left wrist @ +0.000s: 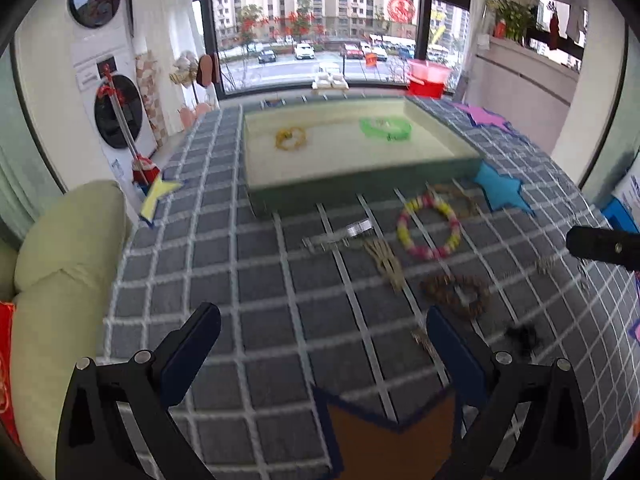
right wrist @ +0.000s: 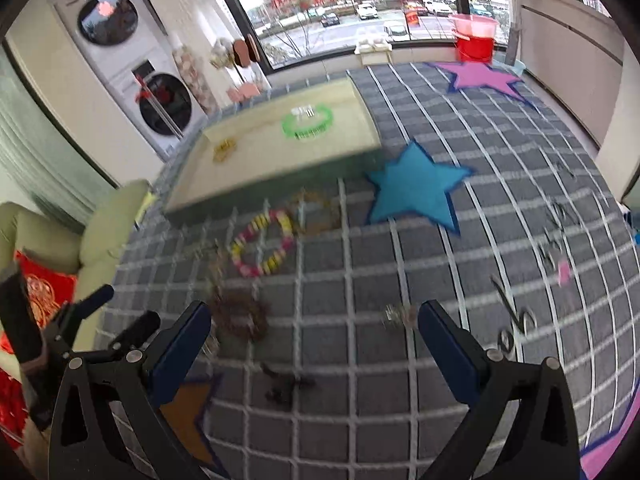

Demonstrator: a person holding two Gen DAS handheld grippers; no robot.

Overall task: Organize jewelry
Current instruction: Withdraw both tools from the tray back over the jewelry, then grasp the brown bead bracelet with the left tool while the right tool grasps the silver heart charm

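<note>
Both tongs stand wide with nothing between the fingers — the left gripper (left wrist: 322, 344) and the right gripper (right wrist: 314, 332) hover over a grey cloth with a white grid (left wrist: 256, 292). One shallow cream tray with green walls (left wrist: 360, 184) sits at the far side; inside lie two pieces: a yellow beaded bracelet (left wrist: 291, 138) left, a green band bracelet (left wrist: 386, 128) right. Near the tray on the cloth lie one pink-and-yellow beaded bracelet (left wrist: 428, 226), one brown beaded bracelet (left wrist: 456, 294) and one silver clip (left wrist: 358, 229). Smaller items are blurred.
</note>
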